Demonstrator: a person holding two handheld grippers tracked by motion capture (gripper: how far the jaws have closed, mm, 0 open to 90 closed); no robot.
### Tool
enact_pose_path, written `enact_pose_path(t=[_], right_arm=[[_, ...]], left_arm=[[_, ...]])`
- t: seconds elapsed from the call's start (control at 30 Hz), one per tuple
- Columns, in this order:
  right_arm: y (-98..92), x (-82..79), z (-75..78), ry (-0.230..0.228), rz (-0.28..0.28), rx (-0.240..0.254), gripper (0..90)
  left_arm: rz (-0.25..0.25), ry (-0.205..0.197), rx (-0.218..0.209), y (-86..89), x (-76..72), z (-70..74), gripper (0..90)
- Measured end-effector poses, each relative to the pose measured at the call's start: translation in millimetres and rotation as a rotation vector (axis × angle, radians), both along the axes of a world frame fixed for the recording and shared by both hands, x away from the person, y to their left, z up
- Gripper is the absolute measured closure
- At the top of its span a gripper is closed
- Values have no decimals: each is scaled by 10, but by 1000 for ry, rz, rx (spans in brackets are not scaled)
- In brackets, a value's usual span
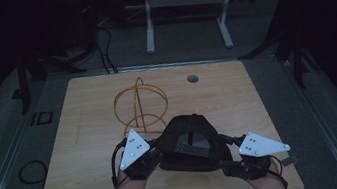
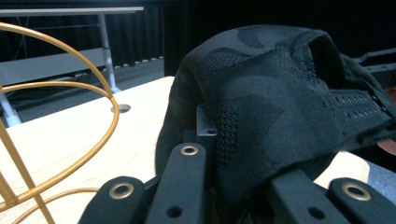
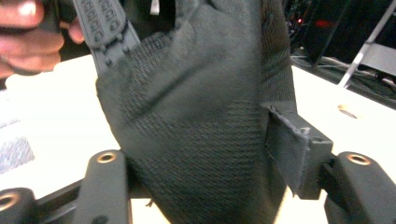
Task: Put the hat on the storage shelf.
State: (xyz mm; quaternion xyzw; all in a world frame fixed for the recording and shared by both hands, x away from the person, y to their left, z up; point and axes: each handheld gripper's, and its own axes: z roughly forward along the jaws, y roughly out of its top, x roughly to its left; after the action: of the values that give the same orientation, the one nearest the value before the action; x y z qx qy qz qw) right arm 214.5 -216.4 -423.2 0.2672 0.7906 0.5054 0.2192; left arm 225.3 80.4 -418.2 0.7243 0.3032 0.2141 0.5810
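Note:
A black knit cap hangs between both grippers above the near edge of the wooden table. My left gripper is shut on the cap's left side. In the left gripper view the cloth bunches over the closed jaws. My right gripper is at the cap's right side. In the right gripper view its jaws stand apart with the cloth hanging loosely between them. One pad lies beside the cloth and the other is hidden. The cap's plastic strap shows near the other hand.
A gold wire stand with round hoops stands just behind the cap, close to the left gripper. A cable hole sits near the table's far edge. Beyond the table stand a white table frame and floor cables.

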Motion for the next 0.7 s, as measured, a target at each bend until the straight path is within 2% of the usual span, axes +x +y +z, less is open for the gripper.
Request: enact_pose_path(t=[0.2, 0.4, 0.5, 0.57, 0.63, 0.7], right_arm=[[-50, -105, -76, 24, 55, -62, 276], [-151, -230, -144, 45, 119, -93, 270], [-222, -293, -177, 75, 169, -93, 269], [-281, -329, -193, 84, 183, -90, 269], [-347, -360, -195, 79, 193, -95, 274], [-417, -378, -174, 68, 194, -104, 302]], left_arm=[[-1, -2, -2, -5, -9, 1, 880], [-14, -18, -18, -7, -52, 46, 880], [-16, -25, -25, 0, -60, 75, 880], [-18, -29, -25, 16, -64, 84, 880], [-20, -33, -23, 31, -66, 81, 880], [-36, -31, -39, 60, -62, 79, 880]])
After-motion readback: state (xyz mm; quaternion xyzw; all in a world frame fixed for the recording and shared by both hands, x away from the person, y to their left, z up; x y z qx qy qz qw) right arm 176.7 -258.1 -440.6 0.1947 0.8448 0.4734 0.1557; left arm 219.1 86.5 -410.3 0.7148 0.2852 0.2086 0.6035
